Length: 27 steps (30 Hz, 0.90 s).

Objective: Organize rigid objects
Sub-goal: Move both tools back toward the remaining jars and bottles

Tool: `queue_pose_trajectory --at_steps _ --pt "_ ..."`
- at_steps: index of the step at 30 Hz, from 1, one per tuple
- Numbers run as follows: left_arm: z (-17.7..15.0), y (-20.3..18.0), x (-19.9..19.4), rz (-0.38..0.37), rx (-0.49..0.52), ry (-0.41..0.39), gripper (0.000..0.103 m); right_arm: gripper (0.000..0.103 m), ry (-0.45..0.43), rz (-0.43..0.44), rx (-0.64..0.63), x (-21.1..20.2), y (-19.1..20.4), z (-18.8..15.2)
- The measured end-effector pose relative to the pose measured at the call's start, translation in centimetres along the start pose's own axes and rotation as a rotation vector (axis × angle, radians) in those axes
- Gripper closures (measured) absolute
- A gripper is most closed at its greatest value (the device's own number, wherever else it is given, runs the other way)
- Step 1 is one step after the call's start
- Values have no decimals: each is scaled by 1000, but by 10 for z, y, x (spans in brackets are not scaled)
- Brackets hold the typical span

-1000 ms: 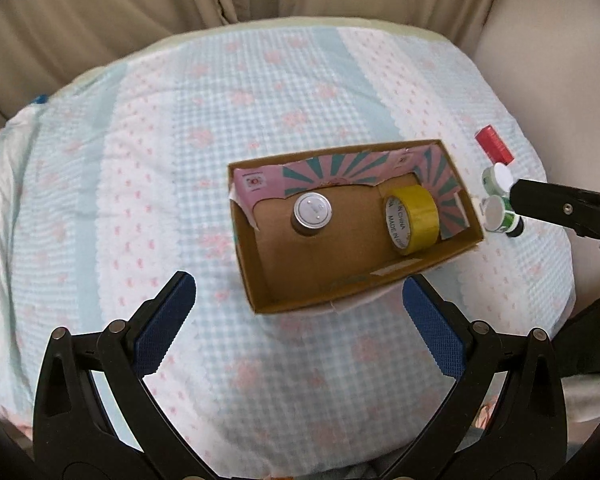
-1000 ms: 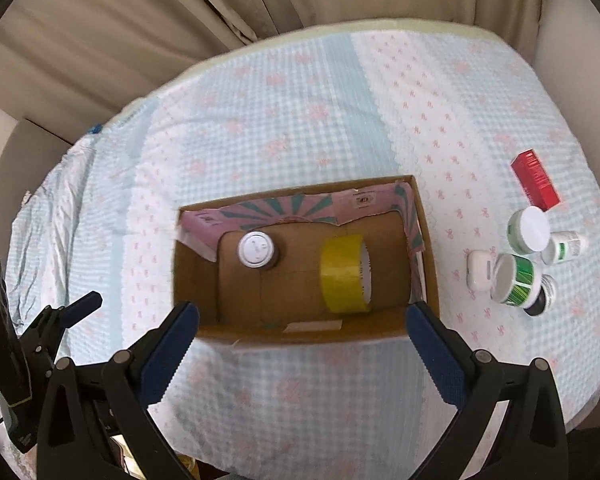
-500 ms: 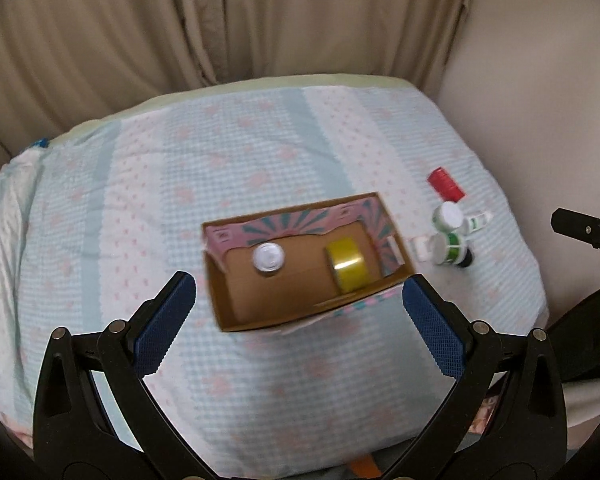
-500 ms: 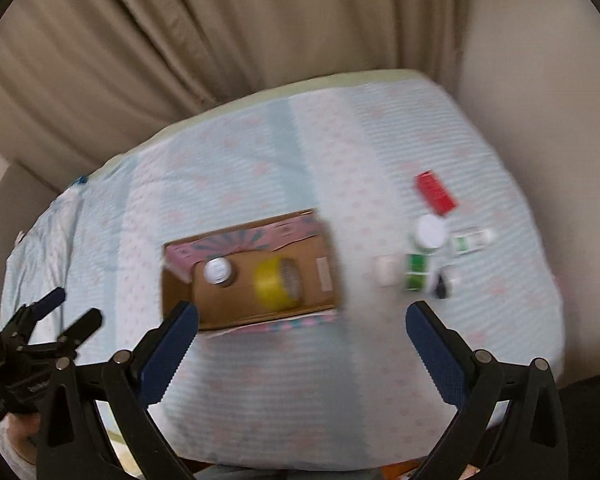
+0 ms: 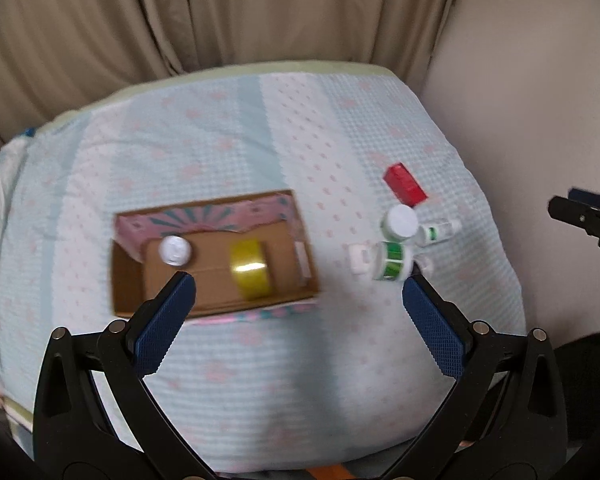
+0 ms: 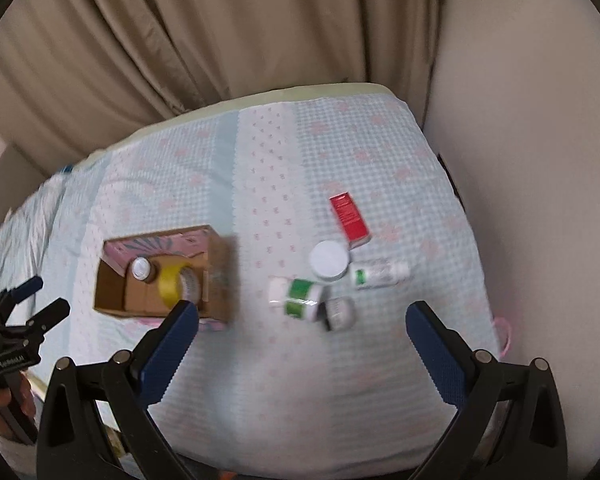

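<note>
Well beyond spread jaws: cardboard box (image 5: 216, 304)

surface: bed (image 6: 400, 380), covered by pale blue checked cloth with pink marks
left part: open cardboard box (image 5: 129, 276) standing on cloth
right part: cluster of small items, well apart from box
red box (image 6: 349, 217): lying flat, farthest back of cluster
white-lidded jar (image 6: 329, 260): upright, just in front of red box
green-labelled jar (image 6: 302, 299): on its side
white bottle (image 6: 380, 273): lying down, right of white-lidded jar
dark jar (image 6: 340, 312): nearest front edge, blurred
</note>
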State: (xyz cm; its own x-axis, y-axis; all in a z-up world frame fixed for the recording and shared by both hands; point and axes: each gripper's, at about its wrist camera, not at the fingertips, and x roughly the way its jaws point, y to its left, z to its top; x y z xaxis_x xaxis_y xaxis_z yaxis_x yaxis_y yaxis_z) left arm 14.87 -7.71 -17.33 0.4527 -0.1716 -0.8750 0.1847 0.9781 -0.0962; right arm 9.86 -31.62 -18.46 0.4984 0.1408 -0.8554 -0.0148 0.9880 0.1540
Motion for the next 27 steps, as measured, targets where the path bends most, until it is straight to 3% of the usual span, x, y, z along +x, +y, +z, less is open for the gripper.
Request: queue_pose_trajectory --at_steps 5,12,22,27 --pt "9 -51 49 -18 -5 85 0 0 26 1 -175 36 -38 22" --pt "19 -92 134 -55 -9 224 0 0 127 6 -390 108 -68 38" --pt "16 -123 236 -62 7 381 0 0 257 19 -774 201 -78 18" --pt "11 -130 282 -46 -8 446 1 0 312 53 -895 248 -86 6"
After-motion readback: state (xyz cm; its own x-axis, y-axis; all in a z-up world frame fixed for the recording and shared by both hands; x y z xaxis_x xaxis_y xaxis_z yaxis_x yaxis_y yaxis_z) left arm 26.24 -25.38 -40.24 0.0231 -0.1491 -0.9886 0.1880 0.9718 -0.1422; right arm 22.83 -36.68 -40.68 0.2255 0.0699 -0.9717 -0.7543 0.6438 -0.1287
